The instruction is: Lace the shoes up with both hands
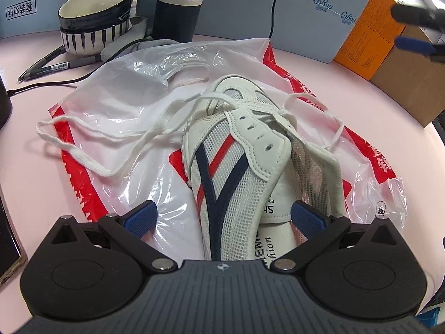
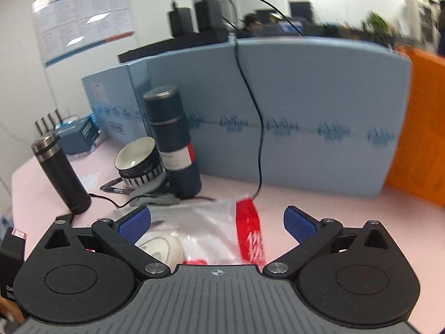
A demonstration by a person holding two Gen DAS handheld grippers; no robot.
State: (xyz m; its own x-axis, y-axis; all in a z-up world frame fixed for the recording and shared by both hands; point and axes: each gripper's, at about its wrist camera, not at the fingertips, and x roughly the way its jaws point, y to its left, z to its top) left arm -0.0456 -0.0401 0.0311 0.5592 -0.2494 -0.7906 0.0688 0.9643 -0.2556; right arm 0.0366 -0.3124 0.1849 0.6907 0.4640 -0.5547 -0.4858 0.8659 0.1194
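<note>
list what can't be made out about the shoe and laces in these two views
- Shoe heel, left wrist view: cut off behind the left gripper body.
- Shoe in the right wrist view: only a pale rounded bit shows behind the right gripper linkage; motion blur.
- Right-hand lace end: lost against the crinkled plastic bag.
- Insole print: partly hidden by the shoe's side.

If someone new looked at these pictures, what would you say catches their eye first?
Most striking is the white sneaker with navy and red stripes, lying on a clear plastic bag printed in red, in the middle of the pink table. Its white lace trails loose to the left, mostly unthreaded. Behind stand a dark vacuum bottle and stacked striped bowls.
</note>
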